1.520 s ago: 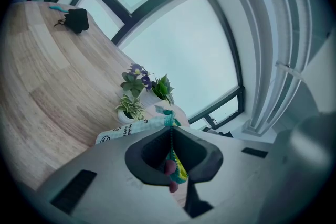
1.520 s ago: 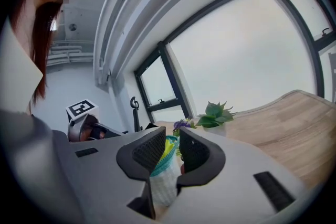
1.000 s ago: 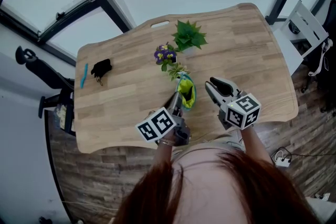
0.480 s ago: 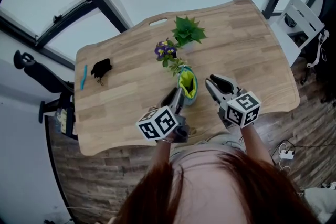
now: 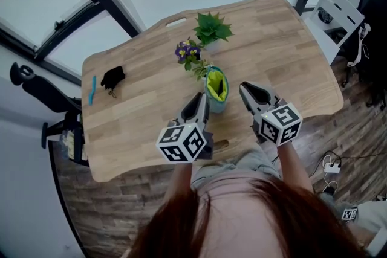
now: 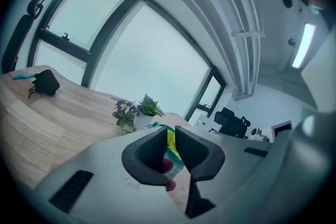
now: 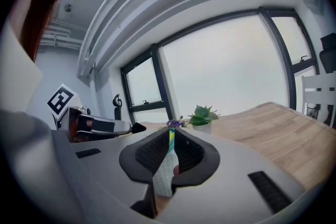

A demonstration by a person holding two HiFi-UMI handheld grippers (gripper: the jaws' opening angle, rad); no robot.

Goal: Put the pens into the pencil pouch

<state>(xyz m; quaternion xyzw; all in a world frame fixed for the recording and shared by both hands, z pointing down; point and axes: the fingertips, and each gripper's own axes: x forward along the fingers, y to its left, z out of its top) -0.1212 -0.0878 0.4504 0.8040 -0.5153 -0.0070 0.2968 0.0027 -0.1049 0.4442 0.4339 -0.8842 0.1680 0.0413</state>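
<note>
The pencil pouch (image 5: 216,86), teal with a yellow-green lining, stands with its mouth open near the table's front edge, between my two grippers. My left gripper (image 5: 201,98) grips its left rim, and the lining (image 6: 170,140) fills the narrow gap between the jaws, which have just been closing. My right gripper (image 5: 247,90) has also just been closing, and a strip of pouch fabric (image 7: 164,176) is pinched between its jaws. A blue pen (image 5: 92,89) lies alone at the table's far left edge, far from both grippers.
A black bundle (image 5: 113,77) lies beside the pen. A purple flower pot (image 5: 188,51) and a green plant (image 5: 211,28) stand just behind the pouch. The wooden table (image 5: 284,45) has bare room on the right. A white chair (image 5: 338,9) stands off the right edge.
The left gripper rolled, rose and took a new hold on the pouch's left rim. The right gripper moved in towards the pouch. The pouch now stands higher with its mouth wider.
</note>
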